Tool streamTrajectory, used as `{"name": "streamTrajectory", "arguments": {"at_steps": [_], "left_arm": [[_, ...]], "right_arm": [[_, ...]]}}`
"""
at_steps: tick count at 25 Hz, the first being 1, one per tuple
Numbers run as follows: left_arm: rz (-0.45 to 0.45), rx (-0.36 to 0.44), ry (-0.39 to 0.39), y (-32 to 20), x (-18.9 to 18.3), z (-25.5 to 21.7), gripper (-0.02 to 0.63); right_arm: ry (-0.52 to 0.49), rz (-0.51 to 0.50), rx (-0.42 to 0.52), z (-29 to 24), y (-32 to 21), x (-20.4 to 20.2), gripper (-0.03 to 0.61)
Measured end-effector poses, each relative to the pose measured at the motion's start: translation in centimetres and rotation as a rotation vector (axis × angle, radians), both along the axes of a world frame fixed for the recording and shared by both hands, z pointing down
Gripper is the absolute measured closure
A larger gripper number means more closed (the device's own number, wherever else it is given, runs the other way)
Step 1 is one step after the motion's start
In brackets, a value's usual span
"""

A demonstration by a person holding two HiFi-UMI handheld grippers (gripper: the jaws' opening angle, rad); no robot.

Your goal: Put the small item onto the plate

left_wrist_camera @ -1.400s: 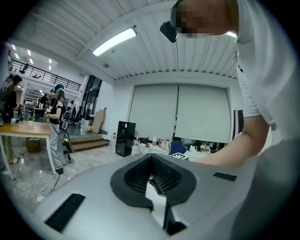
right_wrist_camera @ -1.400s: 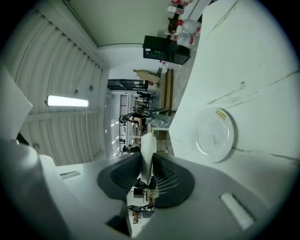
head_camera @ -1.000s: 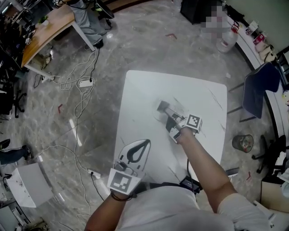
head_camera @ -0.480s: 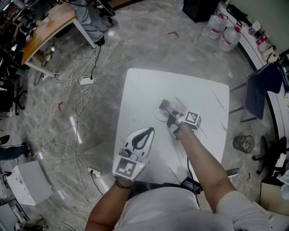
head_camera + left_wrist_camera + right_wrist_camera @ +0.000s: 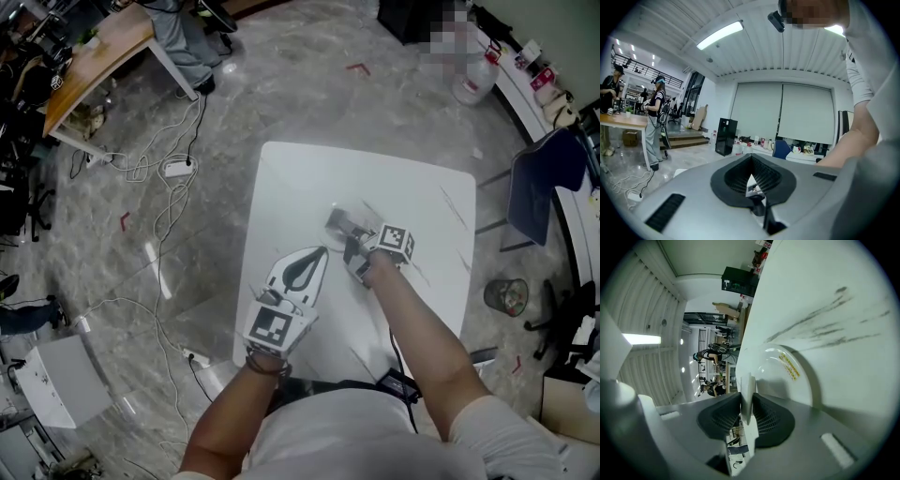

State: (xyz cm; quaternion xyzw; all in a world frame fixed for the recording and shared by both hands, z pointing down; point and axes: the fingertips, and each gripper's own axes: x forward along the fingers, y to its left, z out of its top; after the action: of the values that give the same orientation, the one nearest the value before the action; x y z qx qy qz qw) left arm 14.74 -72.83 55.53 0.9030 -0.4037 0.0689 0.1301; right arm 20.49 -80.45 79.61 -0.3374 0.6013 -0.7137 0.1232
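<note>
My right gripper (image 5: pixel 347 232) (image 5: pixel 746 391) is shut on the rim of a white plate (image 5: pixel 787 376) with a yellow label. The plate tilts low over the middle of the white table (image 5: pixel 300 178). In the head view the plate (image 5: pixel 328 244) barely stands out from the tabletop. My left gripper (image 5: pixel 317 253) (image 5: pixel 751 159) hovers just left of the plate, pointing towards it. Its black pads are shut on a small pale item (image 5: pixel 752 186) that shows only as a sliver between them.
The table's left edge runs close to my left arm. A black box (image 5: pixel 398 384) sits at the table's near edge. On the floor lie cables and a power strip (image 5: pixel 178 172), with a waste bin (image 5: pixel 506 296) and a blue chair (image 5: pixel 539 183) to the right.
My left gripper has moved forward and to the right across the table, closer to the plate. The right gripper and the plate have dipped slightly and stayed in the same spot.
</note>
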Motion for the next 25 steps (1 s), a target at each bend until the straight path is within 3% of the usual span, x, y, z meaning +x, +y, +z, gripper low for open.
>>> {"name": "streamTrajectory", "arguments": {"at_steps": [6, 10, 13, 25], "left_arm": [[-0.016, 0.001, 0.038, -0.4, 0.0, -0.5, 0.607], [-0.018, 0.001, 0.064, -0.8, -0.3, -1.1, 0.607], [-0.015, 0.006, 0.039, -0.7, -0.5, -1.1, 0.607], [-0.025, 0.011, 0.035, 0.7, -1.3, -1.6, 0.607]], "right_arm": [[0.052, 0.009, -0.067, 0.2, -0.4, -0.2, 0.481], [0.097, -0.008, -0.08, -0.1, -0.5, -0.6, 0.397], [0.164, -0.038, -0.067, -0.4, -0.6, -0.7, 0.373], [0.71, -0.412, 0.123, 0.4, 0.6, -0.5, 0.354]]}}
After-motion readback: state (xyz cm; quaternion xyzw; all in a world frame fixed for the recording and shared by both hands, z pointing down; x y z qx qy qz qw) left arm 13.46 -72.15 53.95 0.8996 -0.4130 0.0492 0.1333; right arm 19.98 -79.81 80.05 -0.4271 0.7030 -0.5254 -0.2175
